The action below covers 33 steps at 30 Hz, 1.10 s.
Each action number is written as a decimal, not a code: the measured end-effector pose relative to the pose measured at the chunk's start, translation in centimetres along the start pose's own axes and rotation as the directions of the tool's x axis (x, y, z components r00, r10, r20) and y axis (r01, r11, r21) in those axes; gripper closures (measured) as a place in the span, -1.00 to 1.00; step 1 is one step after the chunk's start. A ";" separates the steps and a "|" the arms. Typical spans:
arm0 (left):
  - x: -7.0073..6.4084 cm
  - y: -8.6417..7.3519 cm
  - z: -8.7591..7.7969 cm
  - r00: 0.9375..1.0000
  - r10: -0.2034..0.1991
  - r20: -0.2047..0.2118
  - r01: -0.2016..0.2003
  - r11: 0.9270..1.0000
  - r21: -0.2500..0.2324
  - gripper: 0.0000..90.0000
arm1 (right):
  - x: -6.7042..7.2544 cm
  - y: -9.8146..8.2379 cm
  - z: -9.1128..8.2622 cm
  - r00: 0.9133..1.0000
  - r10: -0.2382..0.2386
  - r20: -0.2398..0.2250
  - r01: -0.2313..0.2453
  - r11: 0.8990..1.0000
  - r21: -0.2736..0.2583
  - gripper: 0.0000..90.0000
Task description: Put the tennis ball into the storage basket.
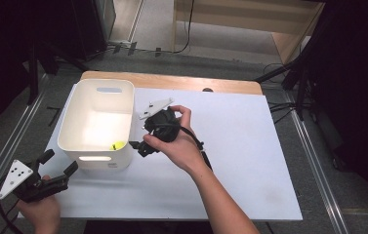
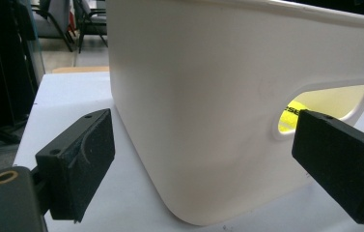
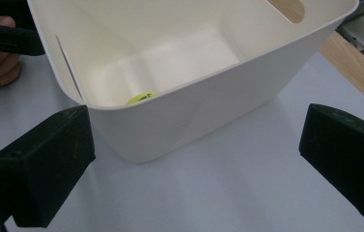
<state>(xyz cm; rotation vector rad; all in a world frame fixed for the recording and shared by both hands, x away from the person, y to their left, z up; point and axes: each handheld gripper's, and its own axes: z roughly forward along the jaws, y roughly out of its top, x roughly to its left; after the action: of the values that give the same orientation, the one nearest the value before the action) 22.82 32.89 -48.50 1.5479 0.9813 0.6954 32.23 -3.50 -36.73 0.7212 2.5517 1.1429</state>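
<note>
1. The left gripper sits low at the worktop's near left corner, fingers released and empty, aimed at the bin's near wall.
2. The right gripper is held beside the bin's right near corner, fingers spread wide with nothing between them.
3. The worktop right of the bin lies bare.
4. A yellow ball rests inside the white bin, in its near right corner.
</note>
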 end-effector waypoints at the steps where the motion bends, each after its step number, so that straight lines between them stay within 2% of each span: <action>1: 0.0 0.0 0.0 1.000 0.001 0.001 -0.001 1.000 0.001 -0.82 | -0.1 -0.2 -0.2 1.000 0.008 0.005 -0.008 1.000 -0.003 -1.00; 8: 0.0 0.0 0.0 1.000 0.000 0.001 0.000 1.000 0.000 -0.82 | -0.6 -1.8 -0.9 0.999 0.018 0.032 -0.017 1.000 -0.008 -1.00; 17: 0.0 0.0 0.1 1.000 0.003 -0.005 -0.003 1.000 0.003 -0.83 | -1.5 -3.9 -2.0 0.997 0.067 0.043 -0.065 0.997 -0.039 -1.00; 24: -0.1 0.0 0.1 1.000 0.006 -0.005 -0.006 1.000 0.005 -0.82 | -2.1 -5.4 -3.2 0.994 0.077 0.082 -0.072 0.995 -0.062 -1.00; 27: -0.1 0.0 0.1 1.000 0.011 -0.006 -0.011 1.000 0.006 -0.82 | -2.4 -6.5 -3.4 0.992 0.100 0.082 -0.095 0.994 -0.061 -1.00; 29: -0.1 0.0 0.2 1.000 0.011 -0.008 -0.011 1.000 0.010 -0.82 | -2.6 -7.1 -3.8 0.990 0.097 0.104 -0.093 0.994 -0.051 -1.00; 33: -0.1 0.0 0.1 1.000 0.005 -0.004 -0.005 1.000 0.004 -0.82 | -3.2 -8.7 -4.9 0.984 0.129 0.126 -0.121 0.990 -0.071 -1.00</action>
<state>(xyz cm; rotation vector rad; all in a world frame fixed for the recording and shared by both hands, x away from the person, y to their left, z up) 22.87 32.80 -48.50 1.5538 0.9826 0.7001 29.96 -13.19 -39.93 0.9202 2.3808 1.1685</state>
